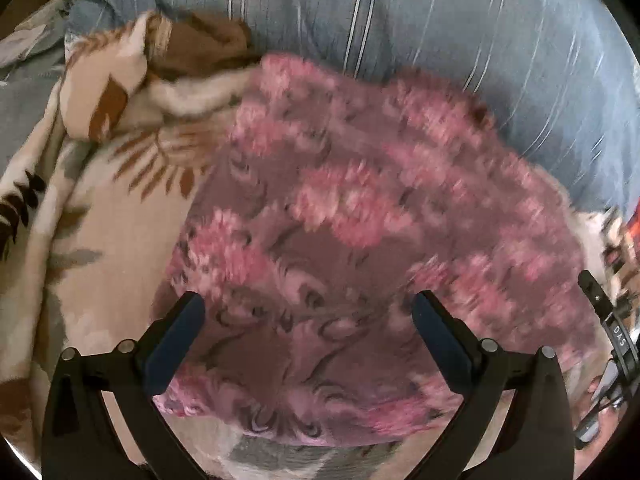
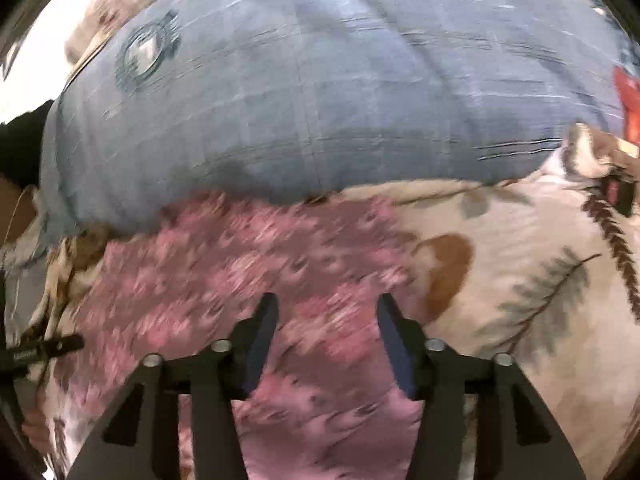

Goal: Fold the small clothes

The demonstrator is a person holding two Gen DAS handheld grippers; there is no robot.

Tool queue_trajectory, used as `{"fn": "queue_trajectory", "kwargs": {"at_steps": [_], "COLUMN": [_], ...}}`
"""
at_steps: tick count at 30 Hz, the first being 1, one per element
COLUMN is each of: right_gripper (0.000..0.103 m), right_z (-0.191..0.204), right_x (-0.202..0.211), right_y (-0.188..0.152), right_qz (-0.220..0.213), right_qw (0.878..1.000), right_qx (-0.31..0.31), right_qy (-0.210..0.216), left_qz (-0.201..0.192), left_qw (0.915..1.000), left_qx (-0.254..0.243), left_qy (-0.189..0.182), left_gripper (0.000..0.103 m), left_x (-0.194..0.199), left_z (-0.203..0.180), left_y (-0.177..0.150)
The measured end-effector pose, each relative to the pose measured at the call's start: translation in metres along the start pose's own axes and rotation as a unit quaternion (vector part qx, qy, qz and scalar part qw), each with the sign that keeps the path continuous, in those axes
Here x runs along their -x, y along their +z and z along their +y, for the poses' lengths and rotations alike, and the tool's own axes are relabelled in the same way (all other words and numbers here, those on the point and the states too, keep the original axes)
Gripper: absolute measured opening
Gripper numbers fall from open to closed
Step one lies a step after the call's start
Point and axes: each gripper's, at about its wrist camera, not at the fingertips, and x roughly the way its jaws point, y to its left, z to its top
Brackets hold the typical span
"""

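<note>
A small pink and mauve patterned garment [image 1: 360, 220] lies spread on a cream leaf-print blanket [image 1: 100, 240]. In the left wrist view my left gripper [image 1: 308, 314] hangs over the garment's near part, jaws wide apart and nothing pinched between them. The same garment [image 2: 248, 272] shows blurred in the right wrist view. There my right gripper [image 2: 327, 304] stands open above its near right part, with the pads clear of the cloth. A piece of the right gripper's body [image 1: 612, 320] shows at the right edge of the left wrist view.
A blue striped pillow or bedding [image 1: 440, 40] rises behind the garment and also fills the far side of the right wrist view [image 2: 320, 100]. A brown and cream bunched cloth [image 1: 168, 52] lies at the far left. Something red [image 2: 626, 100] sits at the right edge.
</note>
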Motion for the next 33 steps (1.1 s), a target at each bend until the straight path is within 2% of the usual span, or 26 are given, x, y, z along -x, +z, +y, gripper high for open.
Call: {"fn": "queue_trajectory", "kwargs": {"at_steps": [2,3,5,7,12,20,26,29,33], "right_gripper": [0.059,0.067,0.068,0.072,0.075,0.084,0.086,0.086,0.086], "right_z": [0.011,0.019,0.028,0.028,0.021,0.029,0.042,0.058,0.099], "right_x": [-0.020,-0.019,-0.021,-0.020,-0.020,-0.005,0.015,0.027,0.037], "right_y": [-0.007,-0.011,-0.013,-0.016,-0.021,-0.042,-0.050,-0.055,-0.064], "right_qz": [0.038,0.021,0.020,0.018,0.014,0.033,0.035,0.021,0.010], "right_qw": [0.998,0.997,0.994,0.994,0.996,0.993,0.989,0.990,0.990], "right_qx": [0.033,0.059,0.083,0.082,0.067,0.071,0.073,0.084,0.124], "right_qy": [-0.023,-0.039,-0.062,-0.065,-0.055,-0.091,-0.124,-0.112,-0.061], "left_qz": [-0.011,-0.015,-0.011,-0.003,0.009,-0.010,-0.003,-0.006,-0.009], "left_qw": [0.9994,0.9987,0.9989,0.9994,0.9996,0.9982,0.9974,0.9959,0.9946], "left_qx": [-0.026,-0.039,-0.037,-0.032,-0.024,-0.044,-0.020,0.015,0.034], "left_qy": [0.019,0.028,0.025,0.011,-0.015,-0.041,-0.069,-0.089,-0.097], "left_gripper": [0.103,0.103,0.103,0.103,0.103,0.103,0.103,0.103,0.103], "left_x": [-0.005,-0.005,-0.004,-0.005,0.007,0.028,0.030,0.036,0.040], "left_z": [-0.006,-0.010,-0.010,-0.007,0.001,0.022,0.052,0.074,0.094], "left_y": [-0.006,-0.009,-0.011,-0.010,-0.008,-0.022,-0.010,0.002,0.023]}}
